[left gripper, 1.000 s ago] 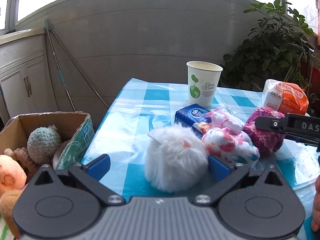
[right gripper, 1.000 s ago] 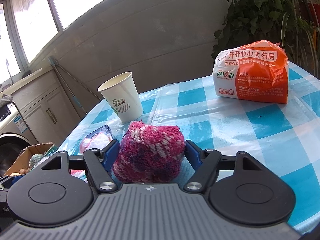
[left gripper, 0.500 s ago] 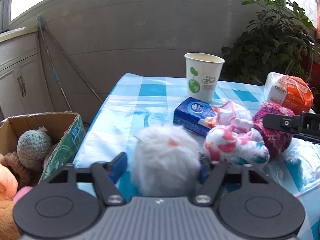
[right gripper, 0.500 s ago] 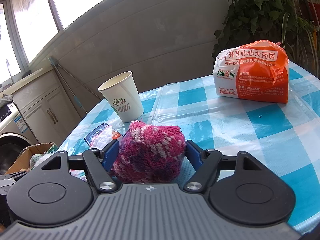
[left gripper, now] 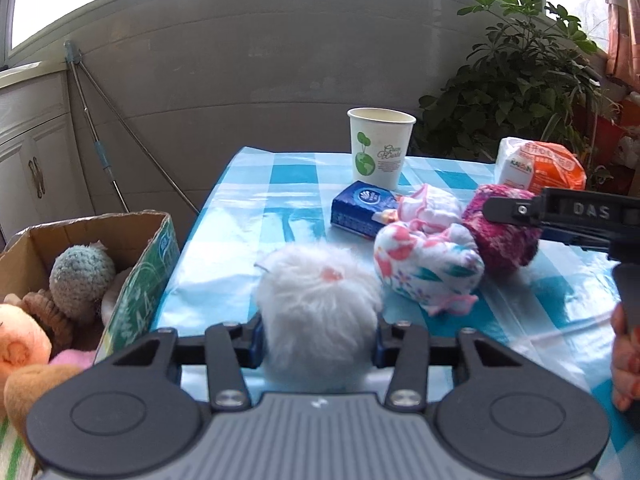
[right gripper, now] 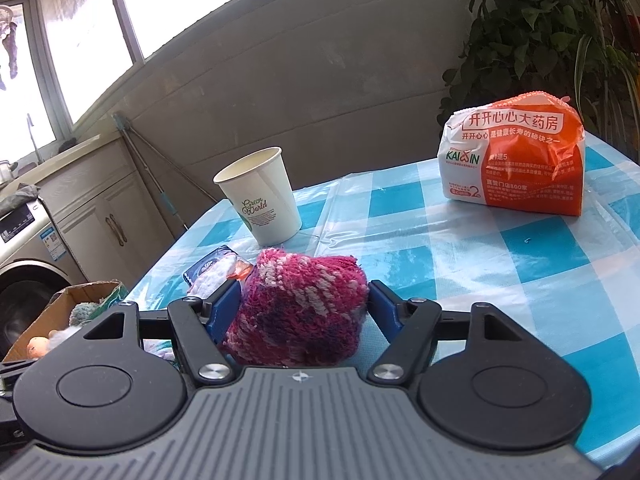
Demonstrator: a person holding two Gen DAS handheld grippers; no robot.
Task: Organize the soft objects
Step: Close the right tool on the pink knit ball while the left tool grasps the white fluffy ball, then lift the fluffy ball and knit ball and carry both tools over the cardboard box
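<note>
My left gripper [left gripper: 318, 338] is shut on a white fluffy ball [left gripper: 316, 300] at the near edge of the blue checked table [left gripper: 248, 240]. My right gripper [right gripper: 304, 308] is shut on a pink knitted ball [right gripper: 300, 308] that rests on the table; it also shows in the left wrist view [left gripper: 502, 232], with the right gripper [left gripper: 520, 220] around it. A floral cloth bundle [left gripper: 428, 268] and a smaller pink-white bundle [left gripper: 430, 210] lie between the two balls. A cardboard box [left gripper: 136, 264] with plush toys stands left of the table.
A paper cup [left gripper: 380, 148], a blue tissue pack [left gripper: 362, 210] and an orange-white bag [left gripper: 540, 166] sit at the back of the table. A potted plant [left gripper: 520, 80] stands behind on the right. Cabinets and a washing machine [right gripper: 28, 272] are on the left.
My left gripper has closed from wide open onto the white fluffy ball. My right gripper stays shut on the pink knitted ball and has barely moved.
</note>
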